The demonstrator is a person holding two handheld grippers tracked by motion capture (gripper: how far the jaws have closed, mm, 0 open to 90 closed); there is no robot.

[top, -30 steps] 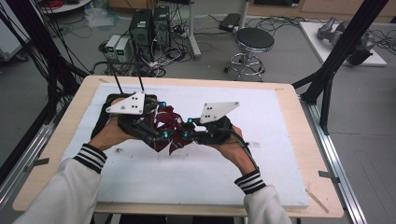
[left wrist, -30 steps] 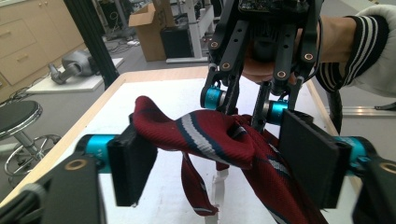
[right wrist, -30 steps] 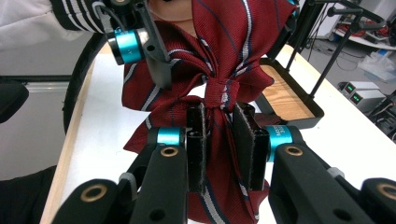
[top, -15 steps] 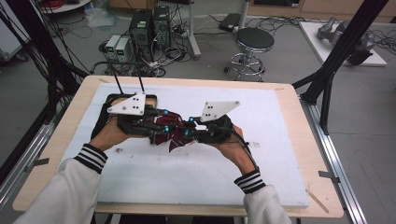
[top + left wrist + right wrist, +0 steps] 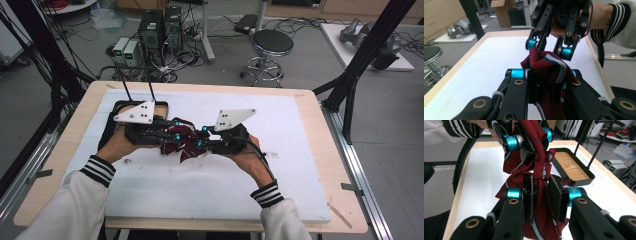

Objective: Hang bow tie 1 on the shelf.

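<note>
A dark red cloth (image 5: 182, 146) with navy and white stripes hangs bunched between my two grippers over the white mat (image 5: 300, 150). In the left gripper view, my left gripper (image 5: 545, 85) has just been closing and now pinches a fold of the cloth (image 5: 549, 66) between its pads. My right gripper (image 5: 549, 47) faces it from above and holds the cloth's far end. In the right gripper view, my right gripper (image 5: 541, 197) is shut on a gathered, hemmed part of the cloth (image 5: 537, 167), and the left gripper (image 5: 529, 137) grips it higher up. From above, the left gripper (image 5: 172, 136) and right gripper (image 5: 202, 142) nearly touch.
A black tray (image 5: 576, 180) with a wooden bottom lies on the mat's far left (image 5: 107, 125), two thin black rods rising behind it. Past the table stand a stool (image 5: 272, 42) and computer cases (image 5: 160, 25) on the floor.
The left gripper's jaws have closed onto the cloth. The cloth, spread wider a second ago, is now bunched tighter between the two grippers. Both hands stayed in place.
</note>
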